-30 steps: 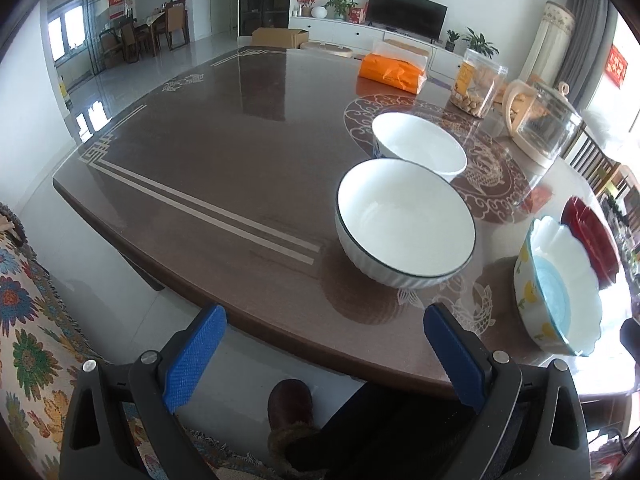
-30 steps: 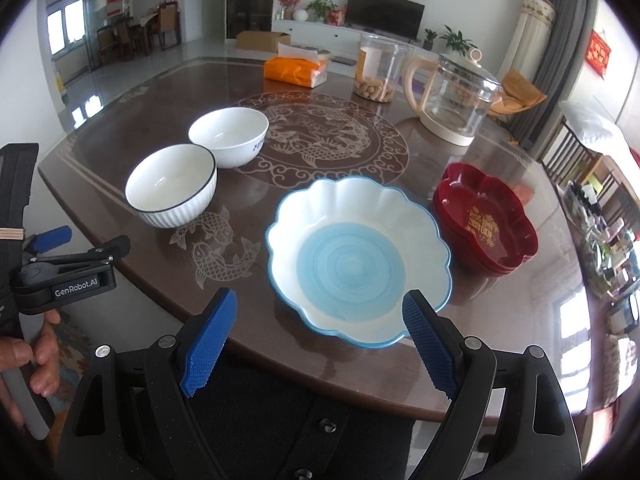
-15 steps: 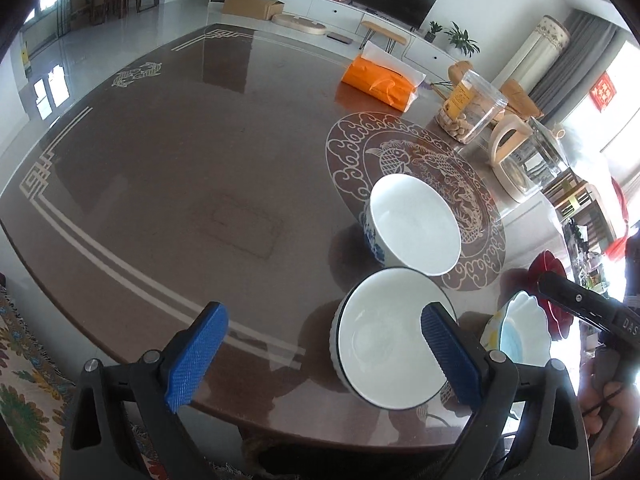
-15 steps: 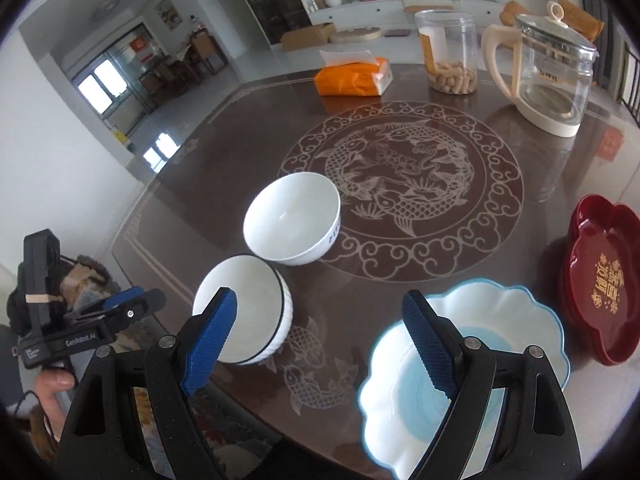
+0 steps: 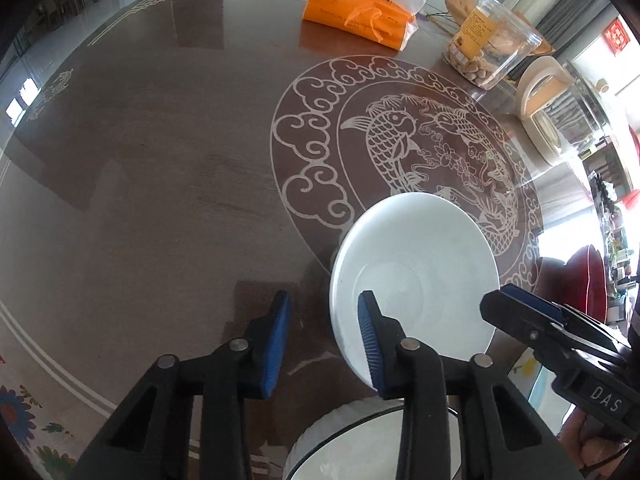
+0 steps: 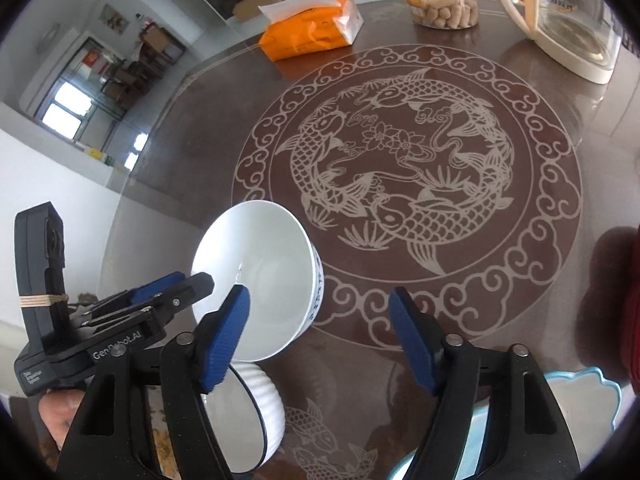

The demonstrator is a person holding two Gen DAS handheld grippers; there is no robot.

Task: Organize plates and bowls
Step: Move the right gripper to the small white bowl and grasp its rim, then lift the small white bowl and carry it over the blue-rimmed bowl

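Both tongs have just swung in over the white bowl point(image 5: 416, 276) and are closing, left tongs point(image 5: 322, 344) narrow astride its near rim, right tongs point(image 6: 320, 340) half-wide beside it, ribbed bowl point(image 6: 244, 420) just below, pickup imminent.

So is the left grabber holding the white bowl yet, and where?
Not yet. The left gripper is closing astride the rim of the white bowl, one finger inside, the other outside with a gap.

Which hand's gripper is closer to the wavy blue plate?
Right. The closing right gripper hangs beside the wavy blue-and-white plate; the closing left gripper is farther, straddling the white bowl rim.
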